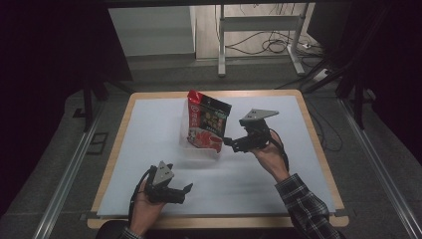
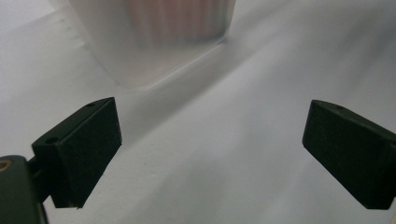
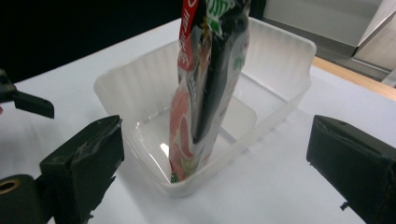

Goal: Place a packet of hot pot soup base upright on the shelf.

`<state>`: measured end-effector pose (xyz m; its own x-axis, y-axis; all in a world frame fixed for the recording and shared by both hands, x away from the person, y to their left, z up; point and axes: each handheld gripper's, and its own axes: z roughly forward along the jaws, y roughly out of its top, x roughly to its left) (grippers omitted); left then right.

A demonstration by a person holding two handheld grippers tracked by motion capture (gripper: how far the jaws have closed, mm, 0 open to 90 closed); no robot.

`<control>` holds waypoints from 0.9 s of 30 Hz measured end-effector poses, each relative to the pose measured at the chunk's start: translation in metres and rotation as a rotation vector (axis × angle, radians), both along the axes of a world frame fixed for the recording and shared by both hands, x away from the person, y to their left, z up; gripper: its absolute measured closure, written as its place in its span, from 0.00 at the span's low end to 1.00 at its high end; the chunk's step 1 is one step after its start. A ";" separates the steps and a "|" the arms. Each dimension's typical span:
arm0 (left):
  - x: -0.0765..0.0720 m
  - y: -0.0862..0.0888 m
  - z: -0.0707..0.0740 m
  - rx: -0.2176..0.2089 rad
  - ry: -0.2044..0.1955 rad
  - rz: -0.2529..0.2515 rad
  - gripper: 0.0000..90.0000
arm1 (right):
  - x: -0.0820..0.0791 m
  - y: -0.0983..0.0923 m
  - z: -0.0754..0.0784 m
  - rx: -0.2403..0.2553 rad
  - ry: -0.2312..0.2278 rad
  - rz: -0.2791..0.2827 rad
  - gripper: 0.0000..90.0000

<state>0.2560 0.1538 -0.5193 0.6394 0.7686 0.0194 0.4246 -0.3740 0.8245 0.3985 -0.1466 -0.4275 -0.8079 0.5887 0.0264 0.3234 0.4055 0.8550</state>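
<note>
A snack bag (image 1: 206, 122) stands on end in a clear plastic tub (image 1: 185, 130) at the middle of the white tabletop (image 1: 278, 174), its long axis near upright and leaning slightly against the tub's wall. The right tongs (image 1: 230, 142) hover just beside the tub's right side, released, jaws spread wide with nothing between them. The bag lies directly ahead of them, so the right hand is plainly the nearer. The left tongs (image 1: 187, 189) rest low at the tabletop's near edge, well apart from the tub, likewise released and empty.

The right gripper view looks down into the tub (image 3: 280, 60): the bag (image 3: 205, 93) is seen edge-on, its foot planted on the tub floor near the closest corner, with room on both sides. The high view instead gives the bag's printed face and how the two hands lie about it. The left gripper view shows a blurred corner of the tub (image 2: 154, 46) ahead across bare tabletop. Any regrasp, by this judgement, would fall to the right tongs, closing across the bag's thin edge.
</note>
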 end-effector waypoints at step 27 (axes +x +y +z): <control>0.000 0.006 0.002 -0.058 -0.002 -0.017 0.05 | -0.024 -0.029 -0.012 -0.072 -0.016 -0.008 0.02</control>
<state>0.2559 0.1600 -0.5171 0.6527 0.7572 -0.0241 0.4169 -0.3325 0.8459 0.3742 -0.1756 -0.4390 -0.8033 0.5948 -0.0289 0.3136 0.4637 0.8286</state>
